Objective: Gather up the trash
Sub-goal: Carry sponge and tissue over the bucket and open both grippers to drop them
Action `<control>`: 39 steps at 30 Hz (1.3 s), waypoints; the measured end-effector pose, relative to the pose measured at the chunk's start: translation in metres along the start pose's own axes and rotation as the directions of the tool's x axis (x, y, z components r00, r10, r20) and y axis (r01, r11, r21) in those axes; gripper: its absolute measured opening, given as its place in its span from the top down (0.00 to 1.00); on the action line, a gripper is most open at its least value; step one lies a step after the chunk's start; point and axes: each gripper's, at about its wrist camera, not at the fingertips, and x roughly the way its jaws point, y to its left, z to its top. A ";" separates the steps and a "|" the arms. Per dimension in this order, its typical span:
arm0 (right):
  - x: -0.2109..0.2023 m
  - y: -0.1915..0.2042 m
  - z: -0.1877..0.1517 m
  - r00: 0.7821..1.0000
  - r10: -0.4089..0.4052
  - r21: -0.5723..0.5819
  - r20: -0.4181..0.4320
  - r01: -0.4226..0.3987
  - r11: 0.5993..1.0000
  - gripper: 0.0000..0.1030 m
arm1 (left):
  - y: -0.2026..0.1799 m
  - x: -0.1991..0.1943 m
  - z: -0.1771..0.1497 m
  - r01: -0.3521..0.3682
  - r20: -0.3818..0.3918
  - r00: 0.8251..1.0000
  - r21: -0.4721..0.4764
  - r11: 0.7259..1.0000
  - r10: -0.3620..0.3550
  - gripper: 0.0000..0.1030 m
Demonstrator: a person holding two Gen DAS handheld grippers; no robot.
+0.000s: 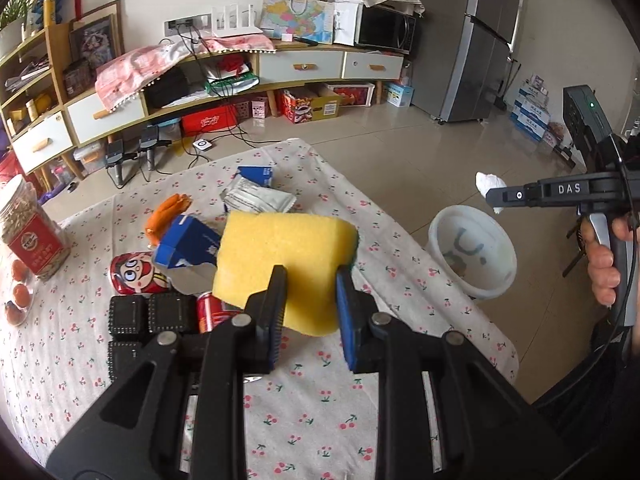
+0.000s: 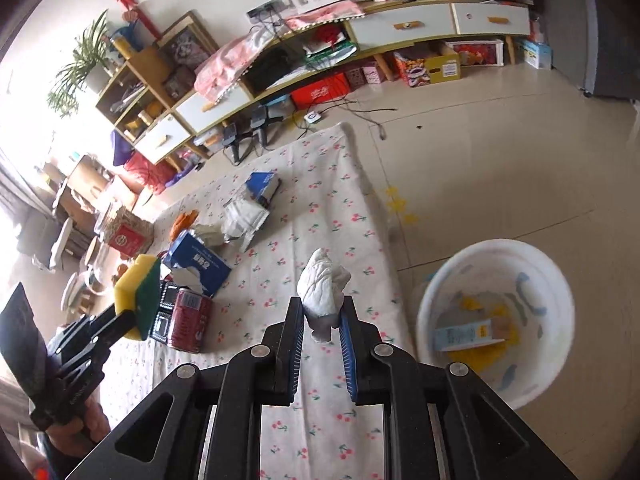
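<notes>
Carry step. Right gripper [image 2: 320,334], fingers pinched on a crumpled white tissue wad [image 2: 325,290], hung over the cherry-print worktop [image 2: 320,208], the round white plastic basin [image 2: 496,320] on the floor at its 3 o'clock. Left gripper [image 1: 310,300] clamped a yellow sponge block [image 1: 280,256]. Next move likely: swing the wad over the basin, part the fingers

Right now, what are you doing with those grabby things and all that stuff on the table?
A person is clearing trash off a table with a cherry-print cloth, holding a gripper in each hand. The right gripper is pinching a crumpled white tissue, near a white basin on the floor that already holds some trash. The left gripper is holding a yellow sponge. Blue cartons, wrappers and a red can are left.
</notes>
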 end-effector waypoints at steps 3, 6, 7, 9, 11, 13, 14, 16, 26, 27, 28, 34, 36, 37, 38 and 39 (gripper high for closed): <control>-0.013 -0.046 0.003 0.994 -0.111 0.078 0.010 0.110 0.991 0.82 | -0.026 0.011 0.001 0.049 -0.014 0.999 0.036 0.998 -0.049 0.75; -0.014 -0.089 0.003 0.984 -0.178 0.169 -0.023 0.179 0.969 0.82 | -0.056 0.022 0.003 0.110 -0.027 0.994 0.072 0.991 -0.108 0.75; -0.012 -0.099 0.002 0.980 -0.193 0.186 -0.039 0.197 0.963 0.82 | -0.066 0.026 0.005 0.137 -0.034 0.990 0.077 0.988 -0.135 0.75; -0.007 -0.114 0.000 0.977 -0.204 0.213 -0.067 0.214 0.953 0.82 | -0.085 0.035 0.008 0.208 -0.056 0.977 0.069 0.976 -0.204 0.75; -0.003 -0.124 -0.001 0.975 -0.206 0.227 -0.087 0.221 0.949 0.82 | -0.105 0.045 0.012 0.263 -0.068 0.964 0.068 0.962 -0.259 0.75; 0.002 -0.130 -0.004 0.971 -0.210 0.232 -0.112 0.231 0.945 0.82 | -0.123 0.054 0.016 0.299 -0.073 0.953 0.074 0.951 -0.294 0.75; 0.004 -0.132 -0.005 0.969 -0.212 0.232 -0.124 0.237 0.944 0.82 | -0.131 0.059 0.019 0.314 -0.075 0.948 0.072 0.947 -0.309 0.75; 0.008 -0.135 -0.007 0.965 -0.220 0.224 -0.146 0.249 0.942 0.80 | -0.142 0.068 0.024 0.349 -0.071 0.936 0.048 0.936 -0.345 0.75; 0.023 -0.146 -0.013 0.949 -0.225 0.219 -0.221 0.273 0.937 0.61 | -0.167 0.111 0.023 0.434 -0.110 0.890 -0.098 0.896 -0.443 0.75; 0.023 -0.147 -0.013 0.947 -0.230 0.216 -0.224 0.278 0.936 0.57 | -0.169 0.114 0.022 0.435 -0.117 0.888 -0.102 0.895 -0.445 0.75; 0.022 -0.149 -0.013 0.946 -0.240 0.218 -0.220 0.287 0.933 0.50 | -0.170 0.116 0.022 0.435 -0.122 0.887 -0.106 0.894 -0.445 0.75; 0.006 -0.160 -0.012 0.958 -0.221 0.294 -0.182 0.267 0.918 0.44 | -0.179 0.126 0.021 0.439 -0.150 0.879 -0.111 0.892 -0.452 0.75; 0.002 -0.161 -0.010 0.959 -0.229 0.306 -0.167 0.271 0.912 0.43 | -0.183 0.130 0.021 0.442 -0.162 0.875 -0.113 0.890 -0.455 0.74; 0.000 -0.162 -0.009 0.960 -0.230 0.315 -0.159 0.270 0.910 0.42 | -0.186 0.134 0.021 0.444 -0.172 0.873 -0.111 0.889 -0.457 0.74; -0.002 -0.163 -0.008 0.961 -0.231 0.323 -0.153 0.269 0.907 0.42 | -0.191 0.136 0.021 0.448 -0.187 0.868 -0.106 0.888 -0.461 0.73; -0.003 -0.164 -0.008 0.961 -0.233 0.329 -0.148 0.270 0.905 0.42 | -0.195 0.140 0.020 0.458 -0.213 0.857 -0.099 0.883 -0.469 0.72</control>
